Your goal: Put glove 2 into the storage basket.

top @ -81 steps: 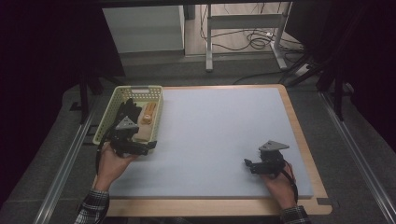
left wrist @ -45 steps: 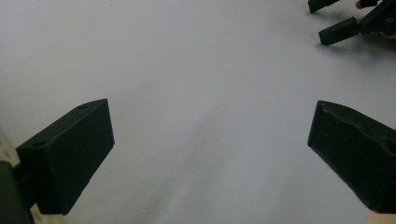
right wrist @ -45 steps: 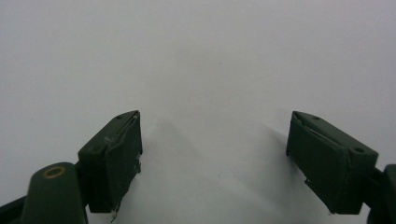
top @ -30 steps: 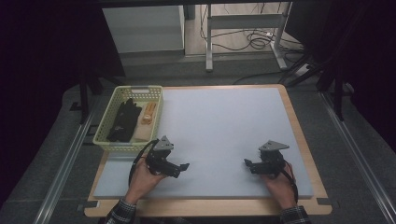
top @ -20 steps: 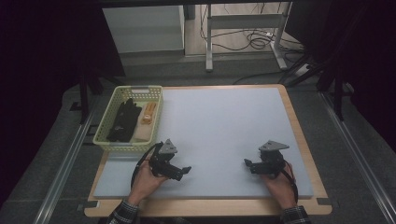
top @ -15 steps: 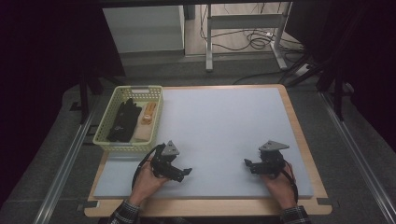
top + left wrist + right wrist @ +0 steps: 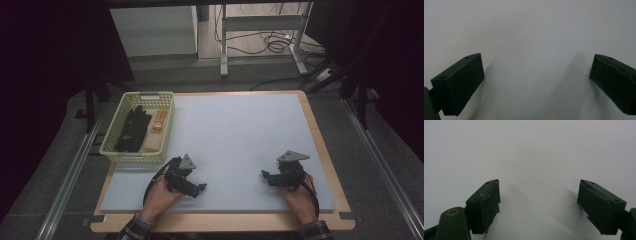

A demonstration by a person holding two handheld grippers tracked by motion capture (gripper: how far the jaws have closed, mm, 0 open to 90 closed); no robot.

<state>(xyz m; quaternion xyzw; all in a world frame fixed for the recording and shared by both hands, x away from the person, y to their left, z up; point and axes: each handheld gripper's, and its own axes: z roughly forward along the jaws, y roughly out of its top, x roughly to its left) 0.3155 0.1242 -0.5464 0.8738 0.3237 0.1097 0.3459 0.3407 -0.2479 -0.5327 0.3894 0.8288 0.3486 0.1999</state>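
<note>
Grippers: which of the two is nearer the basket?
The left gripper, at the mat's near-left, just below the green basket's front corner. The right gripper sits far across the mat.

tongs: 2 [image 7: 202,187] [image 7: 263,174] | basket: 1 [image 7: 112,145] | table: 1 [image 7: 240,120]

Left gripper [image 7: 199,188] back from basket [image 7: 111,146]

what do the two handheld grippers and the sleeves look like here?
Both the left gripper and the right gripper are black, each topped by a grey three-cornered plate, with a dark cable trailing back past the wrist. Their fingers are blocky black pads with small screw holes. The sleeves are dark plaid.
</note>
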